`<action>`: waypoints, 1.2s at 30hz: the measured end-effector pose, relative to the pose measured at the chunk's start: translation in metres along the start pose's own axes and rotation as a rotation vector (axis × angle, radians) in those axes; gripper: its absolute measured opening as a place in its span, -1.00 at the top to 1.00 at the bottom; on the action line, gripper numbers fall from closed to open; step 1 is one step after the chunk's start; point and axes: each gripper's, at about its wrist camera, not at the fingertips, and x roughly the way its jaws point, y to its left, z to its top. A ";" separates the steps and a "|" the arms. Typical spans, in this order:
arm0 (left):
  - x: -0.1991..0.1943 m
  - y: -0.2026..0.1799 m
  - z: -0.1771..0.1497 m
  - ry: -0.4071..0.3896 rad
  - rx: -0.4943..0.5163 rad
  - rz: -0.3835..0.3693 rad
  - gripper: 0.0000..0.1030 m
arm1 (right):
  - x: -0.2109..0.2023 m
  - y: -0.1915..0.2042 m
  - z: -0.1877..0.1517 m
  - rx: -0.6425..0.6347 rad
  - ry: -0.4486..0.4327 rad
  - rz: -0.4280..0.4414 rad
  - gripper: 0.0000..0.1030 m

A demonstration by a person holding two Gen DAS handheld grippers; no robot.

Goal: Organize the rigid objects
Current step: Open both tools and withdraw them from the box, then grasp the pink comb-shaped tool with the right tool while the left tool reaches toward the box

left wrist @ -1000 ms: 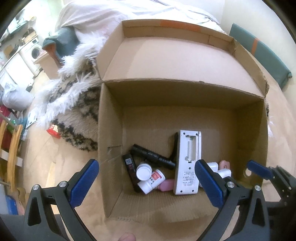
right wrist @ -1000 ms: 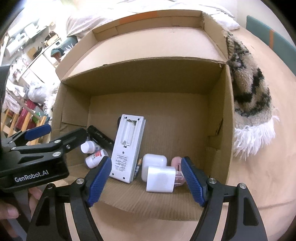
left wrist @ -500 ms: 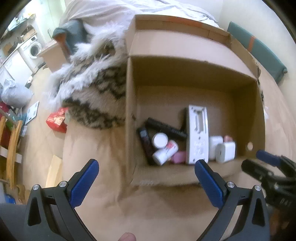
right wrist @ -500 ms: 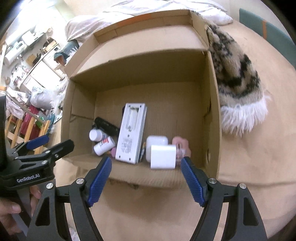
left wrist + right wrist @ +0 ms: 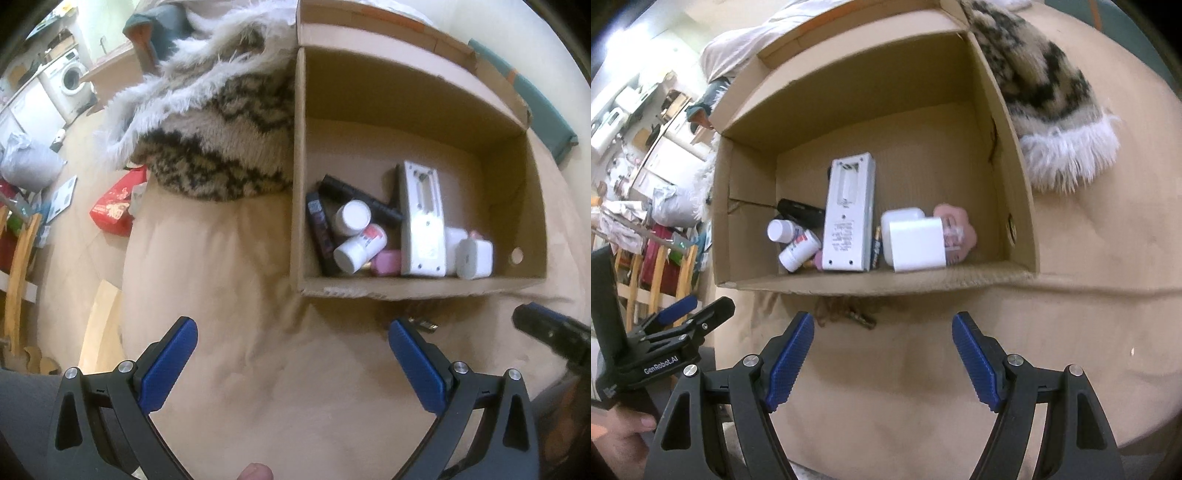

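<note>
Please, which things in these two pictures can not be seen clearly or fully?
- Battery, right wrist view: mostly hidden between the remote and the charger; label unreadable.
- Pink item, left wrist view: partly covered by a pill bottle.
- Small object outside the box, right wrist view: blurred, cannot be identified.
- Right tongs, left wrist view: cut off by the edge.

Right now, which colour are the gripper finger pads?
Blue pads, clearest in the right wrist view.
</note>
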 end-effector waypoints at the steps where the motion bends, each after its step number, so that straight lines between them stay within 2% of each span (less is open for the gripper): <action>1: 0.002 0.000 -0.001 0.003 -0.002 -0.001 -1.00 | 0.001 -0.002 0.000 0.010 0.003 -0.004 -0.58; 5: 0.006 0.003 0.001 -0.001 -0.013 0.018 -1.00 | 0.009 -0.014 0.001 0.078 0.020 0.013 -0.58; 9: 0.008 0.010 0.005 0.010 -0.056 0.006 -1.00 | 0.015 -0.021 0.001 0.162 0.031 0.130 -0.58; 15: 0.013 0.019 0.007 0.030 -0.106 0.012 -1.00 | 0.030 -0.022 0.001 0.188 0.061 0.110 -0.58; 23: 0.017 0.024 0.007 0.052 -0.136 0.019 -1.00 | 0.051 -0.021 0.003 0.183 0.090 0.006 -0.58; 25: 0.016 0.025 0.008 0.052 -0.144 0.014 -1.00 | 0.061 -0.009 0.004 0.132 0.104 -0.038 -0.65; 27: 0.016 0.026 0.009 0.050 -0.149 0.014 -1.00 | 0.075 0.008 0.005 0.087 0.110 -0.061 -0.99; 32: 0.013 0.031 0.010 0.042 -0.166 0.034 -1.00 | 0.113 0.048 0.010 0.029 0.144 -0.121 -1.00; 36: 0.010 0.039 0.009 0.039 -0.192 0.059 -1.00 | 0.137 0.075 0.015 -0.036 0.135 -0.224 -1.00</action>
